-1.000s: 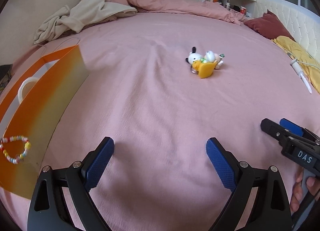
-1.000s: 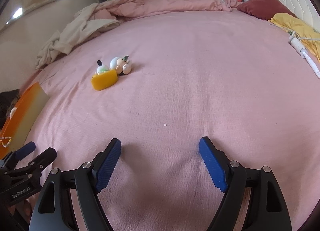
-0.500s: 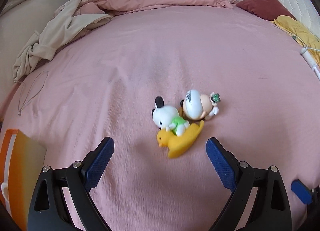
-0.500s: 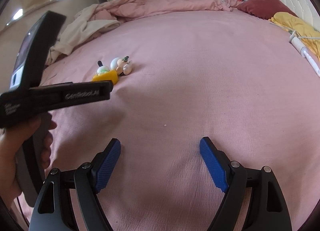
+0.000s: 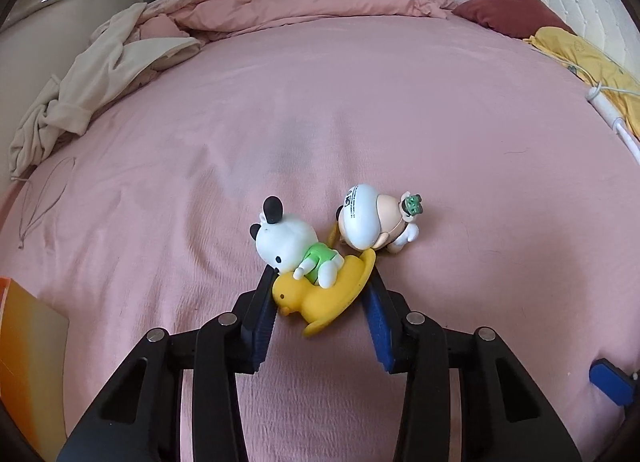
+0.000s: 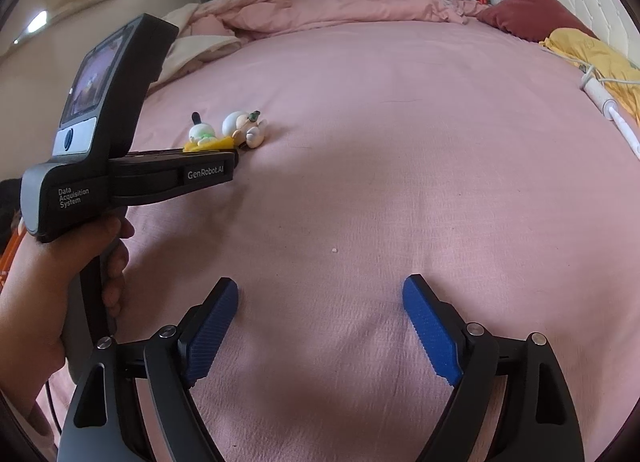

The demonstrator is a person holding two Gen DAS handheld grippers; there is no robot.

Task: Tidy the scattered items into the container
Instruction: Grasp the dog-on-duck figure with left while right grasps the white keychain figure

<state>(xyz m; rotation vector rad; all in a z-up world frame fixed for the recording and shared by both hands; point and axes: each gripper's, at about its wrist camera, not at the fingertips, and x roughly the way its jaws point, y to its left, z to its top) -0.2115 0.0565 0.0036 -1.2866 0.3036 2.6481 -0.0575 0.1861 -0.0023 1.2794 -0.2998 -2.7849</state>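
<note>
A yellow duck toy (image 5: 320, 298) lies on the pink bed with a white dog figure in green (image 5: 296, 244) on top of it. A white-capped figure (image 5: 376, 220) lies just right of them. My left gripper (image 5: 318, 286) has closed around the yellow duck, its blue pads (image 5: 262, 318) pressing both sides. In the right wrist view the toys (image 6: 224, 132) sit far left, at the tip of the left gripper's body (image 6: 120, 166). My right gripper (image 6: 320, 298) is open and empty over bare sheet. The orange bag (image 5: 24, 366) shows at the left edge.
A crumpled pink duvet (image 5: 320, 10) and beige clothes (image 5: 104, 70) lie at the far side. A maroon pillow (image 5: 512, 6), yellow cloth (image 5: 588, 62) and a white cabled device (image 5: 612, 118) lie on the right.
My left gripper moved forward to the toys and closed on the yellow duck. The orange bag slid out to the left edge. The right gripper stayed put.
</note>
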